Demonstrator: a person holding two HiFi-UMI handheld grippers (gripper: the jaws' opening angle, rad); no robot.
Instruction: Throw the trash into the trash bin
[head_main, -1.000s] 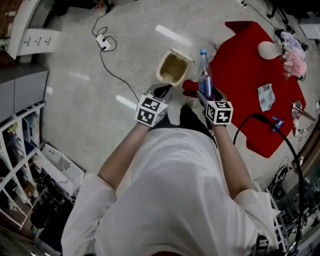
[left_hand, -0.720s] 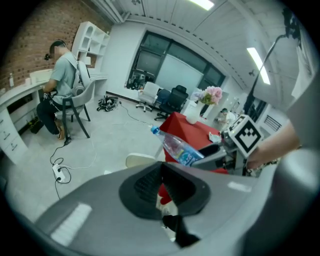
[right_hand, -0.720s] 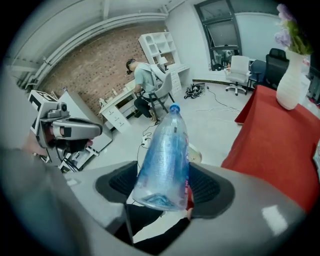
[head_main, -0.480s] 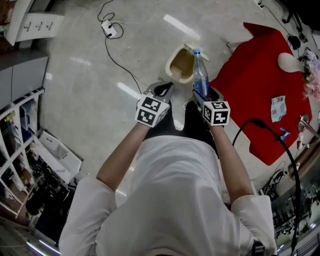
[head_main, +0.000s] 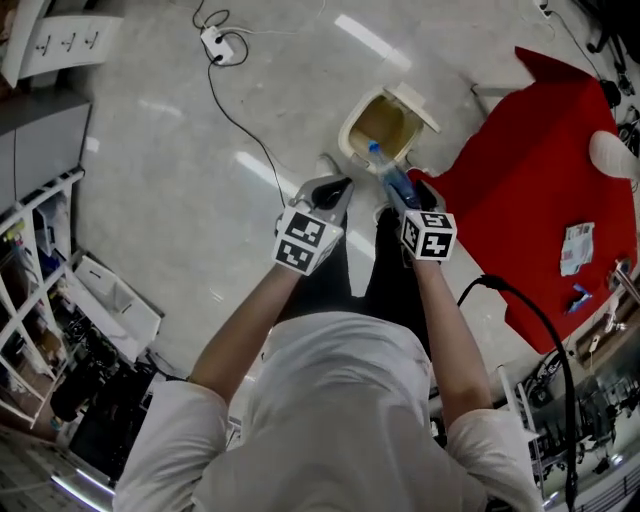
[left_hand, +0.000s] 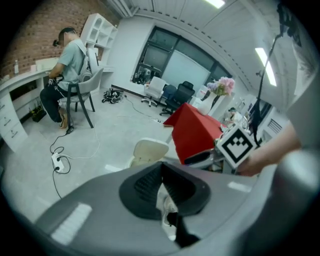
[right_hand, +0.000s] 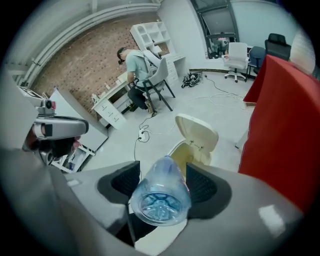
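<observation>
Bin (head_main: 348, 135): lid flipped back, interior tan, contents not discernible. Bottle (head_main: 392, 178): clear, blue cap, tilted neck-first, with the cap at the bin's mouth in the head view. Its base sits between the right gripper's (head_main: 408, 192) jaws, which are closing on it. Left gripper (head_main: 328, 192): jaws together, empty. Red cloth (head_main: 520, 170) cut off at right.

in the right gripper view the bottle (right_hand: 161, 197) shows only its base, its cap hidden behind, and it covers part of the mouth of the trash bin (right_hand: 197, 132); the seated person (right_hand: 142, 67) has a blurred face; the red cloth (head_main: 530, 180) runs off the head view's right edge, with small items (head_main: 577, 248) on it too small to name
</observation>
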